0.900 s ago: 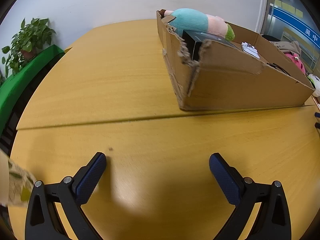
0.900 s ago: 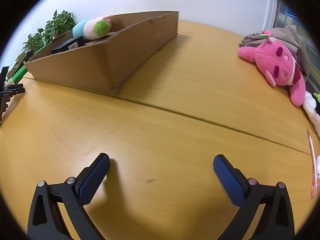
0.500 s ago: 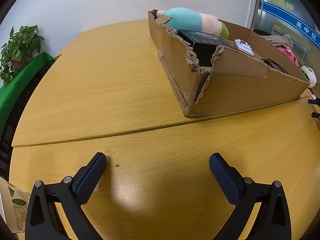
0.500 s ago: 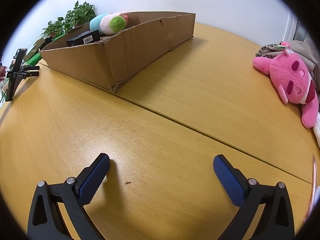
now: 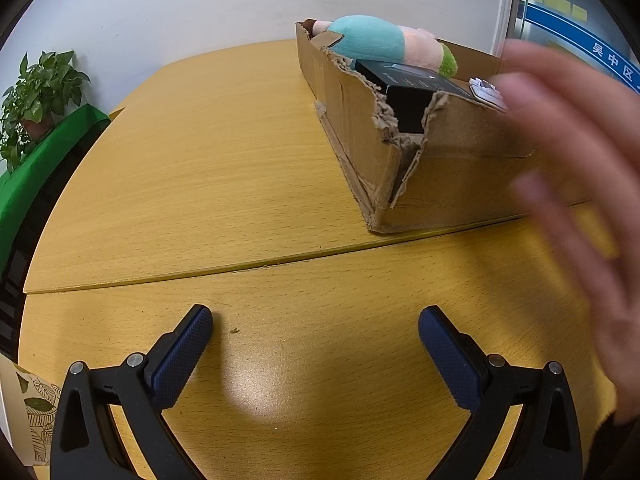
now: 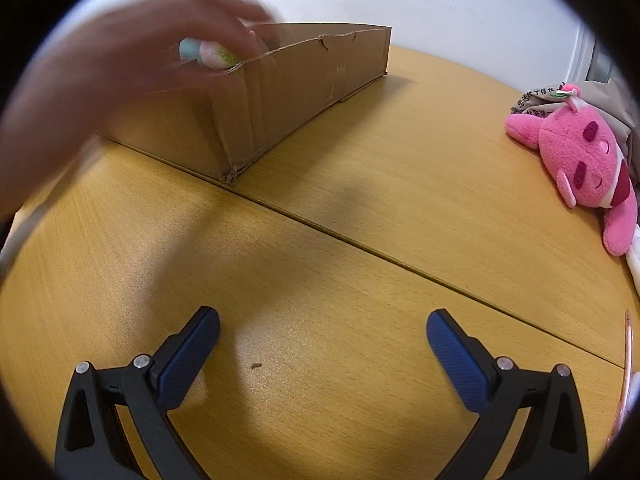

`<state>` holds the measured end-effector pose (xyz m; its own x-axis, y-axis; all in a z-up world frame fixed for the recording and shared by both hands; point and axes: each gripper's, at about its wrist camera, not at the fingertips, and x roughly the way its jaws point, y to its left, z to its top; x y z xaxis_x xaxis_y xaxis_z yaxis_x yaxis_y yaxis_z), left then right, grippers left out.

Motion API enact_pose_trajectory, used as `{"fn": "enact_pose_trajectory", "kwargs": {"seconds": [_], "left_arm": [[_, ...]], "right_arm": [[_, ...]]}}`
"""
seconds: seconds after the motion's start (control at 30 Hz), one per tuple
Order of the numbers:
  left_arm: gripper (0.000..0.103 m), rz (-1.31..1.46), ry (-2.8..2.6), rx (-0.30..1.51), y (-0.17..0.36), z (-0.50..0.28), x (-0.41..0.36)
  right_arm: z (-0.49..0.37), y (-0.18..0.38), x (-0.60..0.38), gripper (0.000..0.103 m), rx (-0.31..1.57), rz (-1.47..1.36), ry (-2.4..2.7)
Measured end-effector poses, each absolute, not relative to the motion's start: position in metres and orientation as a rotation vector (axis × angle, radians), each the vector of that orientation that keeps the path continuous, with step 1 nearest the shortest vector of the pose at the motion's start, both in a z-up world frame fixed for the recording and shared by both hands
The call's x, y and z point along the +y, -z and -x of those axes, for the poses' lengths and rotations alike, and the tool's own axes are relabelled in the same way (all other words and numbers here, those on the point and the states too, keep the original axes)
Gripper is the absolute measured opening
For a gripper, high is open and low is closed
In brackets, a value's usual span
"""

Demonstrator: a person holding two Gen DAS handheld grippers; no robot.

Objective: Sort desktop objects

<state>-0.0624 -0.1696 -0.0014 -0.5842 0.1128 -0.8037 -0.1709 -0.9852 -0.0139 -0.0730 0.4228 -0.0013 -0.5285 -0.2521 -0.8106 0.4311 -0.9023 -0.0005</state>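
A blurry bare hand is now sweeping in at three o'clock, maybe reaching for the cardboard box. Both the left gripper and right gripper are sitting spread wide and empty over the counter. The pink plush is still waiting at two o'clock, outside the box.

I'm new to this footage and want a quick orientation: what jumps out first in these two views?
A blurred bare hand sweeps across in front of the cardboard box, filling the right of the left wrist view. The box has a torn near corner, with a teal and pink plush and a black box inside. Off to the right of the right wrist view, a pink plush lies on the wooden table; both grippers are open and empty.
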Motion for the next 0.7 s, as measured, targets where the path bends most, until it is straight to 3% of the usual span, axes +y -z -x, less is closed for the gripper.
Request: {"fn": "enact_pose_trajectory", "kwargs": {"seconds": [0.7], "left_arm": [[0.103,1.341,-2.654,0.104,0.0011,0.0617,-0.1705]], "right_arm": [[0.0731,0.0014,0.4234,0.103,0.283,-1.242,2.431]]}}
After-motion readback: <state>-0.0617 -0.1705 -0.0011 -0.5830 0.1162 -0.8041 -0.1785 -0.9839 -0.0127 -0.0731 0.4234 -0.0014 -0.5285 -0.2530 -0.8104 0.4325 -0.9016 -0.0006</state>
